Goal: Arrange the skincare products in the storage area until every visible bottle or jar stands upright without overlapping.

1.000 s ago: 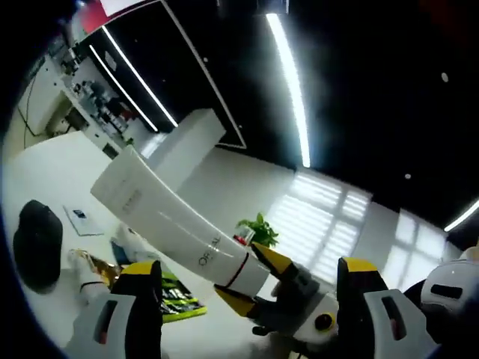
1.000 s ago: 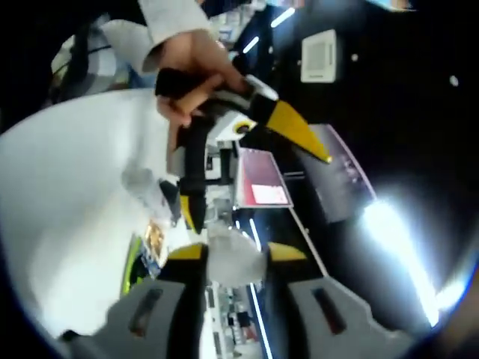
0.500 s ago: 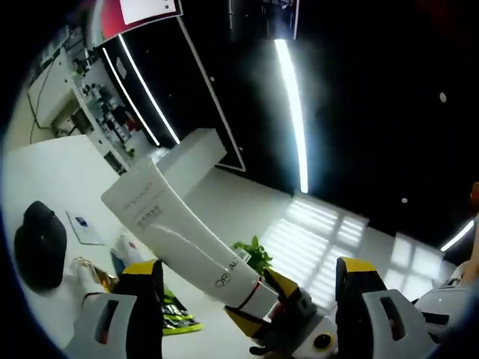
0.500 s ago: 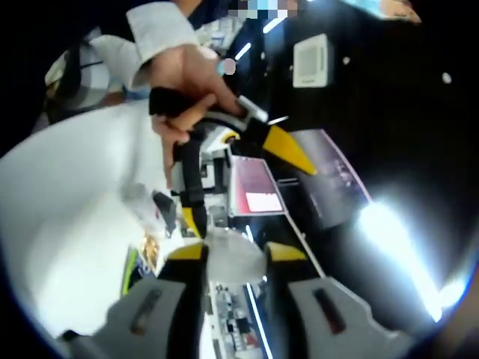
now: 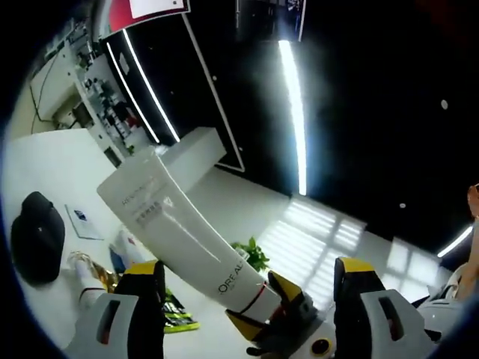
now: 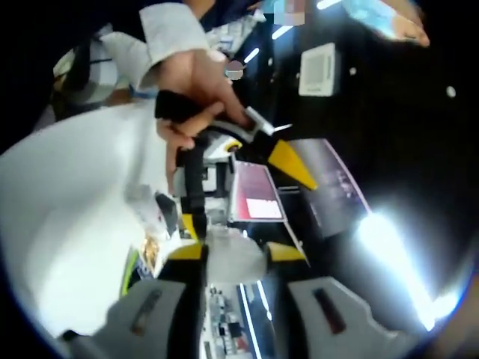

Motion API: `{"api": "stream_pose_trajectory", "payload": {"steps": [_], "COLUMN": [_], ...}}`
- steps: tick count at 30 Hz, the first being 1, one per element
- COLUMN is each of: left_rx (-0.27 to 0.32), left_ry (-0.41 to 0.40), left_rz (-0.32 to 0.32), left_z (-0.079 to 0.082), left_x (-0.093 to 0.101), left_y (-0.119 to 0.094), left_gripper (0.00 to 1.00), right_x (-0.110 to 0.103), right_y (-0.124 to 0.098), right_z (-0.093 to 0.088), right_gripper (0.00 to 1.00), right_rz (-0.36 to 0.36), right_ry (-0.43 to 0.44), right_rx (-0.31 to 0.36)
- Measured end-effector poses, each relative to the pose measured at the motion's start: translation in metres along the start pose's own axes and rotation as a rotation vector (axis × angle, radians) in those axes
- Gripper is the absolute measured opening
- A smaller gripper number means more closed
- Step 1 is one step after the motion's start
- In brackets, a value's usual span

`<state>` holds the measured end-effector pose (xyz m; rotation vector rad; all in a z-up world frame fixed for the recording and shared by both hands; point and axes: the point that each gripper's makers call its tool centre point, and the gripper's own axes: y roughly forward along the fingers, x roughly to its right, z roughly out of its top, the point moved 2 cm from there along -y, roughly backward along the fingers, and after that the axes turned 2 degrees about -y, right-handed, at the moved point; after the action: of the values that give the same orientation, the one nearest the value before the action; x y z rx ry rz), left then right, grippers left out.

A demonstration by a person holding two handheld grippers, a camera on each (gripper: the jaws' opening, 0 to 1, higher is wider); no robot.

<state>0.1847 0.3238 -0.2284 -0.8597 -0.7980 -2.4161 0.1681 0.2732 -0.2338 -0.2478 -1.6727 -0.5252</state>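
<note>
White and long, one skincare tube [image 5: 176, 235] is seen in the left gripper view, held up in the air and slanted, its flat crimped end highest and its capped end lowest. That capped end is clamped between the two yellow-tipped jaws of the right gripper [image 5: 271, 314], which enters from the lower right. The left gripper [image 5: 247, 288] is held wide apart, one jaw on either side of the tube, and nothing is touched by it.

In the right gripper view, the right gripper [image 6: 233, 254] is closed on the white tube [image 6: 233, 258], whose end is seen squeezed between the two jaws. One hand [image 6: 196, 93] is seen above, wrapped around the handle of the left gripper [image 6: 247, 176], whose two yellow tips are spread apart.

Below the tube, on the white table [image 5: 45, 176], one black rounded object [image 5: 36, 238], one flat white card [image 5: 81, 222] and one green packet [image 5: 176, 313] are counted. A small bottle [image 5: 84, 271] is seen lying beside the packet; further items there are too blurred to count.
</note>
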Motion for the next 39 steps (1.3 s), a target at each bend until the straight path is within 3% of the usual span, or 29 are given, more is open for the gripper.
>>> {"api": "stream_pose_trajectory", "payload": {"steps": [5,12,20,31,34,39], "left_rx": [0.020,0.051,0.078,0.139,0.131,0.096], "left_ry": [0.001,0.043,0.056,0.044,0.026,0.016], "left_rz": [0.033,0.017,0.029,-0.049,-0.084,-0.089], "left_z": [0.004,0.009,0.009,0.016,0.015,0.006], "left_x": [-0.009,0.000,-0.002,0.013,0.016,0.015], "left_y": [-0.005,-0.006,-0.005,-0.009,-0.008,-0.004], "left_gripper": [0.94,0.83,0.81,0.63,0.60,0.62], "right_x": [-0.003,0.007,0.006,0.026,0.027,0.024], "right_y": [0.000,-0.003,-0.002,-0.012,-0.013,-0.012], "right_z": [0.001,0.001,-0.003,0.000,0.000,0.002], "right_gripper": [0.28,0.28,0.28,0.28,0.28,0.28], "right_rz": [0.013,-0.033,-0.034,-0.112,-0.124,-0.107], "right_ry": [-0.011,0.014,0.040,0.068,0.074,0.070], "right_rx": [0.004,0.013,0.004,0.040,0.046,0.053]}}
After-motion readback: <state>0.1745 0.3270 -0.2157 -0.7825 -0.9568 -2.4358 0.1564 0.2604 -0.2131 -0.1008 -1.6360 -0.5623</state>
